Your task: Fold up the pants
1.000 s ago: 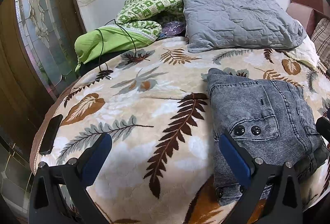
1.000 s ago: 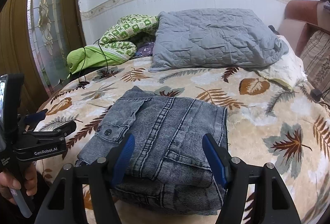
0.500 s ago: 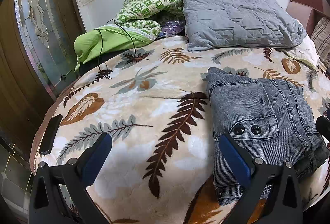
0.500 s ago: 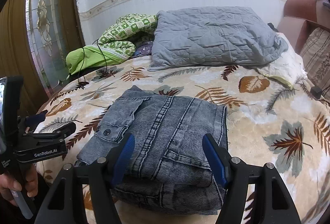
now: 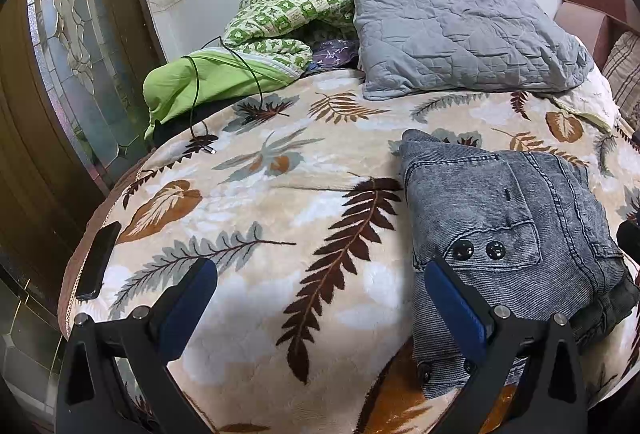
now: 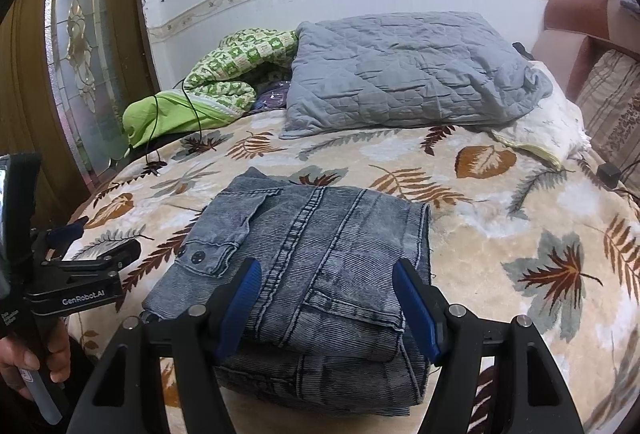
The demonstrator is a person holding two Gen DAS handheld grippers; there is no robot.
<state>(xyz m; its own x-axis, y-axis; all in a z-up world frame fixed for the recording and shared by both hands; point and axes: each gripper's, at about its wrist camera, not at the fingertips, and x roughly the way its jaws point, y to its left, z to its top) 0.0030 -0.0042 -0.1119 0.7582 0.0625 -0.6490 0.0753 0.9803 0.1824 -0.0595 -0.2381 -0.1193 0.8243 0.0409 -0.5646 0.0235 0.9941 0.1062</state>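
Pants [image 6: 316,258], grey denim, lie folded in a compact stack on the bed [image 6: 500,218] near its front edge, button pocket flap toward the bed's left side. My right gripper [image 6: 326,304] hangs w/ blue fingers [image 6: 240,298] spread wide, holding nothing, just over the stack's near edge. My left gripper [image 5: 320,308] is also spread & empty over bare leaf-print blanket left of the stack, its right finger [image 5: 452,304] in front of the denim; grey pillow [image 5: 460,38] sits at the bed's far edge.
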